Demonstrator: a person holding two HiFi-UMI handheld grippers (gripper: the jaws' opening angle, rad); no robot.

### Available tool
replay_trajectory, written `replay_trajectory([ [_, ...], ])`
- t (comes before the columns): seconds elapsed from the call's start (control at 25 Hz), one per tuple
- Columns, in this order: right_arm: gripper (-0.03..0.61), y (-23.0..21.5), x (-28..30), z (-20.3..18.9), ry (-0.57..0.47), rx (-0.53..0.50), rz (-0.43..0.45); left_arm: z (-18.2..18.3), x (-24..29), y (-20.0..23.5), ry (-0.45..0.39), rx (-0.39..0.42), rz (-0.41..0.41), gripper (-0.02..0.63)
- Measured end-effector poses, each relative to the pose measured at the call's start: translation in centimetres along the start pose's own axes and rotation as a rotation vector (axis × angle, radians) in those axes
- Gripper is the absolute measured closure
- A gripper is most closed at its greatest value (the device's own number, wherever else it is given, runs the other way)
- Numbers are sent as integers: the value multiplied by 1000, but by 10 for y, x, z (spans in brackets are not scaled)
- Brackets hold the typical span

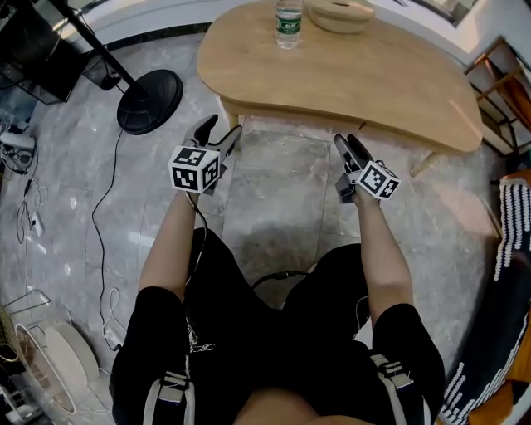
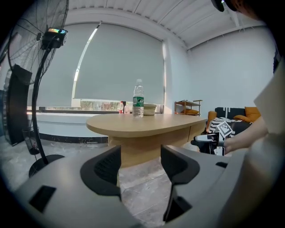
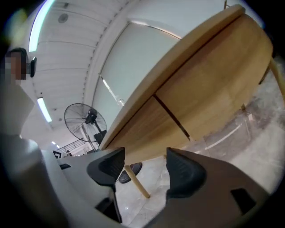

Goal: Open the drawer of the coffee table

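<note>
1. Left hand-held gripper (image 1: 220, 131) and right hand-held gripper (image 1: 348, 143) are both hovering, jaws spread wide, nothing between them.
2. The drawer (image 3: 202, 95) is sitting shut in the apron beneath the table (image 1: 373, 79) top, straight ahead of both; the right hand-held gripper is appearing closer to its dark seam.
3. Its front is running long and level along the table's edge: smooth, flat, pale wood, no handle showing.

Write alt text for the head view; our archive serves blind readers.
A person holds the left gripper and right gripper, open and empty, just short of a wooden coffee table. A water bottle and bowl stand on it; a fan base sits left.
</note>
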State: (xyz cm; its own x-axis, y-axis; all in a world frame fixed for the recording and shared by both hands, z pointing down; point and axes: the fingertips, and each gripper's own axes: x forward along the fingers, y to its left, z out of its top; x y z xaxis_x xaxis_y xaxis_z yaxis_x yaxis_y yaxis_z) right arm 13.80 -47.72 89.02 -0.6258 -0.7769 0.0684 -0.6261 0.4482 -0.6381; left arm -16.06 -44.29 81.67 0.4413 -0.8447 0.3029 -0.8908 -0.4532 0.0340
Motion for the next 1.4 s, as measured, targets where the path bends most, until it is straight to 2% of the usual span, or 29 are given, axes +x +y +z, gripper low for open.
replay_trajectory([
  [0.16, 271, -37, -1, 3, -68, 85, -43, -12, 23, 14, 34, 14, -6, 339],
  [0.28, 261, -58, -2, 15, -137, 148, -37, -18, 41, 26, 54, 11, 3, 339],
  [0.44, 258, -72, 4, 16, -157, 198, 8, -20, 62, 46, 52, -42, 26, 339],
  [0.56, 252, -75, 14, 17, -164, 214, 51, -19, 76, 52, 44, -71, -3, 339],
  [0.8, 254, -79, 31, 25, -212, 254, 154, -17, 91, 49, 46, -78, -62, 336],
  [0.92, 282, -81, 35, 27, -232, 270, 190, -16, 100, 50, 71, -34, -75, 336],
  [1.04, 288, -83, 35, 27, -243, 279, 210, -14, 110, 50, 77, -2, -74, 332],
  [1.16, 305, -83, 36, 25, -226, 304, 226, -15, 110, 52, 61, -22, -71, 330],
  [1.28, 316, -83, 34, 21, -192, 332, 204, -16, 106, 54, 49, -48, -69, 335],
  [1.4, 325, -75, 31, 18, -173, 333, 232, -18, 98, 53, 43, -49, -84, 350],
])
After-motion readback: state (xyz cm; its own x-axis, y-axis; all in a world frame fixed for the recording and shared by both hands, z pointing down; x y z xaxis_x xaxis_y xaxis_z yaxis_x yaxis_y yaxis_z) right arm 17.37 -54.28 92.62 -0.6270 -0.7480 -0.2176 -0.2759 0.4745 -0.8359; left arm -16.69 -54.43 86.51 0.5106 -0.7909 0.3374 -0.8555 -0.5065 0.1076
